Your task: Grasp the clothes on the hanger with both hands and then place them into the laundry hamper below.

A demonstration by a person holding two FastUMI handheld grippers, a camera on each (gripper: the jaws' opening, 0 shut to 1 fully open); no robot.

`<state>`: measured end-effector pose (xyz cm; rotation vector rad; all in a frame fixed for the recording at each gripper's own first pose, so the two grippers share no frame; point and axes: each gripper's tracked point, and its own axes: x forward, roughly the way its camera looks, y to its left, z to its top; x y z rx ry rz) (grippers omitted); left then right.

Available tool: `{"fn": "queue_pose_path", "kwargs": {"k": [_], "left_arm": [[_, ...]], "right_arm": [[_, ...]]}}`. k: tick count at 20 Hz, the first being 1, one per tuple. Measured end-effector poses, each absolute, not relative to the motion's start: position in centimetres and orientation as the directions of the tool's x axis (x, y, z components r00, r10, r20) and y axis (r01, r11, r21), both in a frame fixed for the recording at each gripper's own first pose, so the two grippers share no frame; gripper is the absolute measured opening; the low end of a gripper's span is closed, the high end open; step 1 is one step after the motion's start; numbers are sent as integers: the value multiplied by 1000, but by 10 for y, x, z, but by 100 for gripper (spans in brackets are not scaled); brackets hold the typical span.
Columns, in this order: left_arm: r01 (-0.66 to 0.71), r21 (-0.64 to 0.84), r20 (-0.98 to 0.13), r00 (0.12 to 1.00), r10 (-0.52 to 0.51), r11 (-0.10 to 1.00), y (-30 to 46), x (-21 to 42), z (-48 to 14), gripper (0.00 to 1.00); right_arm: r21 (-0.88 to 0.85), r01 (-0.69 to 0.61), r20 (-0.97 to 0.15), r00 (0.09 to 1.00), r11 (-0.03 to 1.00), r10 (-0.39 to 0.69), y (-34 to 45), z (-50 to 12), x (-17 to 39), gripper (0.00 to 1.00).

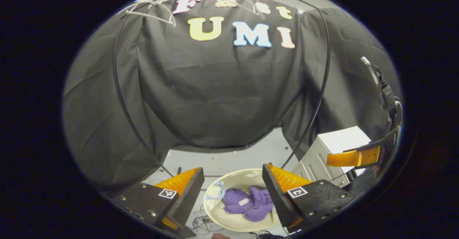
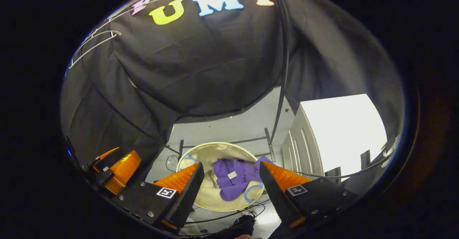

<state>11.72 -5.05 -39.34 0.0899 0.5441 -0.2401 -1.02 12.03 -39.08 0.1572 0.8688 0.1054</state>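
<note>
The left tool (image 1: 233, 192) hangs with its fingers spread wide and nothing between them; the right tool (image 2: 231, 187) is parted the same way, also empty; both sit above the laundry hamper (image 1: 233, 223). The purple garment (image 1: 251, 205) lies crumpled inside the hamper, toward the side nearest the white cabinet (image 1: 335, 149); the bare hangers (image 1: 150, 11) hang on the rail high against the black cloth. The placing looks done, so the step in hand is a clean withdrawal: keep both tools apart and lift them straight up, clear of the hamper's rim, so no finger catches the cloth and drags it back out; check that no sleeve trails over the edge.
</note>
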Motion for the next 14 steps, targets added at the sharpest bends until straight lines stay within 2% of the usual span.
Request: {"fn": "queue_pose_path", "kwargs": {"k": [1,2,4,6,7,11,12,13,14], "left_arm": [[239,16,-499,843,-199,971,-48,116,-372,89],[228,7,-474,858,-197,974,-46,117,-349,94],[210,-10,-415,889,-195,978,-41,118,-297,98],[185,-18,-340,923,-180,983,-31,122,-242,94],[177,-19,-301,938,-174,984,-27,125,-215,100],[163,-23,-145,976,-164,986,-16,126,-109,99],[156,-22,-106,982,-157,988,-10,120,-83,99],[146,-25,-69,987,-148,989,-2,115,-56,99],[137,-33,-38,990,-138,990,7,107,-36,99]], "right_arm": [[170,-29,-724,674,985,145,114,-372,-8,96],[157,-34,-694,707,987,135,108,-353,-5,95],[142,-43,-629,768,989,123,96,-311,2,95],[150,-43,-549,827,988,119,86,-264,11,95],[154,-43,-503,856,987,116,82,-242,14,96],[155,-14,-324,944,988,64,58,-158,26,95],[152,-9,-283,958,988,52,52,-138,28,91],[145,-5,-244,969,989,41,45,-121,27,91],[137,1,-208,978,991,28,39,-105,28,95]]}}
